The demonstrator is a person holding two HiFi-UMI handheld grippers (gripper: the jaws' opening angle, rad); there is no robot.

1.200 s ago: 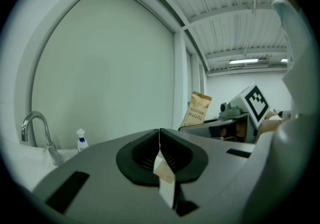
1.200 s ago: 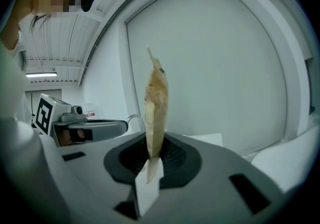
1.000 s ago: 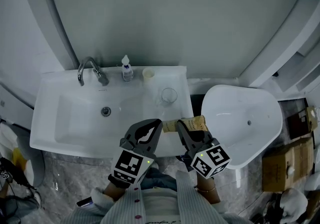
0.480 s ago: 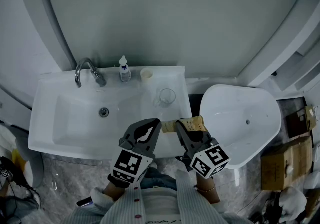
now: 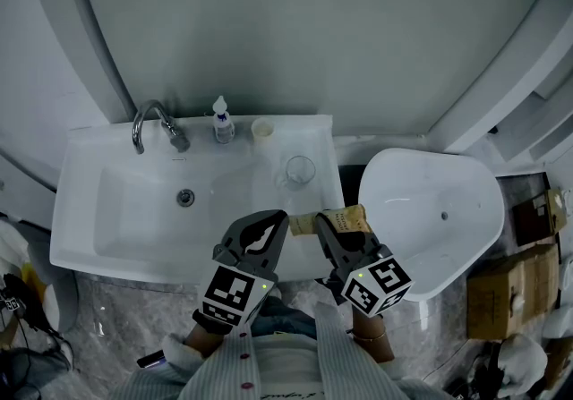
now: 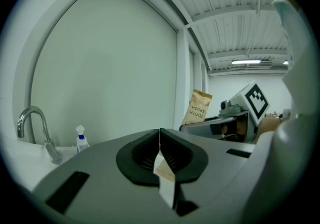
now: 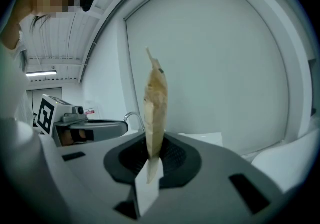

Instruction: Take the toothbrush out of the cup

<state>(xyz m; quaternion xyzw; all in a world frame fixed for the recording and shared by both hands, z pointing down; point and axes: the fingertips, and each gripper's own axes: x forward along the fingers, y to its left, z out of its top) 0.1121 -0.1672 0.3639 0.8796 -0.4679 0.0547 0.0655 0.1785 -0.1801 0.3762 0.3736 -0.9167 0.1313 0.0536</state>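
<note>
My right gripper (image 5: 333,230) is shut on a tan paper packet (image 5: 329,222) printed "TOOTH BRUSH", held above the front rim of the white sink (image 5: 81,210). In the right gripper view the packet (image 7: 155,101) stands upright, edge-on, between the pads. My left gripper (image 5: 269,230) is beside it on the left, jaws closed tip to tip; a small tan paper scrap (image 6: 163,167) shows between its pads. From the left gripper view the packet (image 6: 198,107) rises over the right gripper. A clear glass cup (image 5: 300,171) stands on the sink's right ledge; I see no toothbrush in it.
A chrome faucet (image 5: 153,124), a small blue-capped bottle (image 5: 223,123) and a small cream cup (image 5: 261,130) line the sink's back edge. A white toilet (image 5: 436,213) is to the right, with cardboard boxes (image 5: 516,290) beyond it. A curved grey wall rises behind.
</note>
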